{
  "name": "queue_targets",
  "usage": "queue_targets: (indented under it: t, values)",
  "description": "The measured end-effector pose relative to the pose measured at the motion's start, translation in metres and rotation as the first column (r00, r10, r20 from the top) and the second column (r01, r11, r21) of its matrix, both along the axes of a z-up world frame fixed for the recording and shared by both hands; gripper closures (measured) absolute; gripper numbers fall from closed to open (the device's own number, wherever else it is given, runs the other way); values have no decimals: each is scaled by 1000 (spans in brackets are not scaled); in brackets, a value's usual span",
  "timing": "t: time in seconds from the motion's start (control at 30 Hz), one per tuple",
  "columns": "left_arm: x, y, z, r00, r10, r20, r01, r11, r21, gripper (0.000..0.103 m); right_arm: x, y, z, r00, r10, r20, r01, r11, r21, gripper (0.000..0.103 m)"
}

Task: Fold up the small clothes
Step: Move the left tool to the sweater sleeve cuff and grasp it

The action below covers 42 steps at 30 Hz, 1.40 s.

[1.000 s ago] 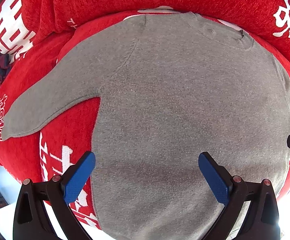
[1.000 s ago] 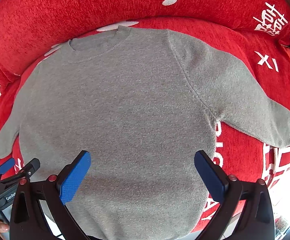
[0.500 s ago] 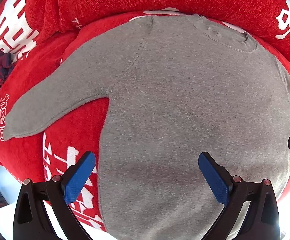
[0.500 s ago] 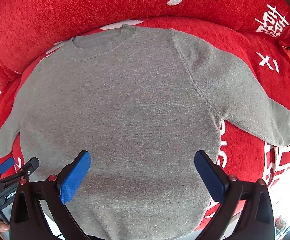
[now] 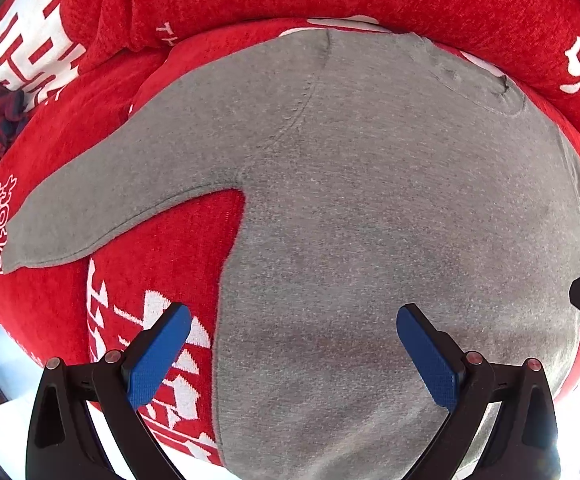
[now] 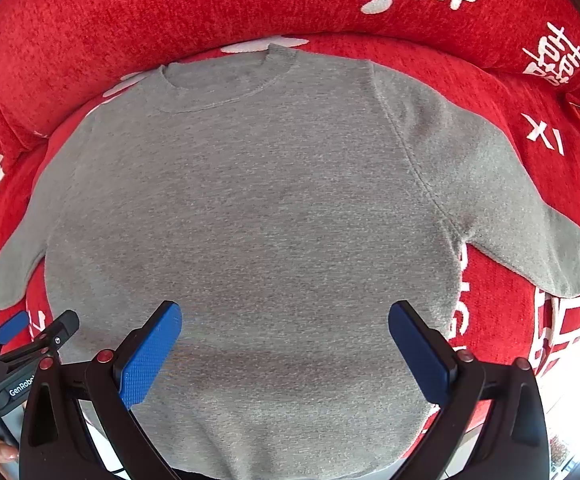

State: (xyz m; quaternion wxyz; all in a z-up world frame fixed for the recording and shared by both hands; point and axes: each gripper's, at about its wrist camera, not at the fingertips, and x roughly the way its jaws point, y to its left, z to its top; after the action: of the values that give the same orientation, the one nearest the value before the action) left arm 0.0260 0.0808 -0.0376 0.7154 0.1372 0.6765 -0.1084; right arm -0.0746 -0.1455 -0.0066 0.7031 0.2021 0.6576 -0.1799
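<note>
Here, a grey sweater [image 6: 250,216] lies flat, unfolded; left gripper [image 5: 294,344] and right gripper [image 6: 286,340] hover, fingers apart, sleeve [image 5: 130,184] likely first.

Both the left gripper [image 5: 293,347] and the right gripper [image 6: 284,343] are black-framed with blue textured pads (red-tinted screws).

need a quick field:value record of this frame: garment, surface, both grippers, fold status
garment: plain grey knit long-sleeved sweater, spread flat, neckline away from the grippers
sleeves: left sleeve and right sleeve both spread outward
surface: red chenille sofa cover with white characters
left gripper: open, blue pads, above the sweater's lower left edge, holding nothing
right gripper: open, above the lower body of the sweater, holding nothing
fold status: no fold made
</note>
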Motion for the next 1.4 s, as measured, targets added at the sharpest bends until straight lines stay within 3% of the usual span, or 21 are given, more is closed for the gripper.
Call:
queue_targets:
  t: [0.4, 0.5, 0.63, 0.7, 0.83, 0.93, 1.03, 1.07, 1.1, 1.2, 1.27, 1.33, 1.4]
  values:
    - [16, 45, -6, 997, 83, -7, -83, 996, -35, 0, 21, 42, -2, 995, 95, -15, -95, 995, -9, 0]
    - [24, 70, -11, 989, 145, -7, -145, 988, -49, 0, 28, 56, -3, 992, 126, -19, -126, 992, -4, 0]
    - [38, 115, -16, 963, 271, -9, -270, 957, -106, 0, 39, 80, -3, 983, 183, -14, -183, 983, 2, 0]
    - [46, 143, -19, 941, 339, -8, -337, 929, -151, 0, 46, 94, -3, 976, 216, -14, -216, 976, 3, 0]
    - [61, 202, -29, 888, 461, -7, -441, 845, -305, 0, 57, 118, -4, 963, 268, -15, -268, 963, 9, 0]
    - [69, 235, -44, 853, 519, -55, -487, 754, -440, 0, 63, 137, -3, 952, 305, -11, -305, 952, 15, 0]
    - [79, 258, -66, 816, 557, -155, -539, 637, -551, 0, 68, 153, -3, 940, 340, -9, -340, 940, 15, 0]
    - [83, 264, -73, 803, 566, -188, -553, 588, -591, 0, 69, 157, -3, 938, 347, -9, -347, 938, 16, 0]
    - [86, 265, -77, 792, 576, -203, -562, 558, -610, 0, 70, 162, -4, 936, 352, -8, -352, 936, 21, 0]
    - [93, 272, -79, 768, 610, -196, -573, 517, -636, 0, 73, 169, -5, 932, 362, -8, -361, 932, 30, 0]
    - [95, 278, -74, 748, 644, -161, -573, 505, -645, 0, 75, 174, -4, 930, 368, -6, -367, 930, 31, 0]
    - [97, 287, -61, 719, 691, -78, -564, 514, -647, 1, 76, 178, -4, 928, 373, -2, -373, 927, 31, 0]
    - [98, 297, -52, 688, 726, -2, -564, 533, -631, 12, 77, 180, -4, 927, 374, 2, -374, 927, 32, 0]
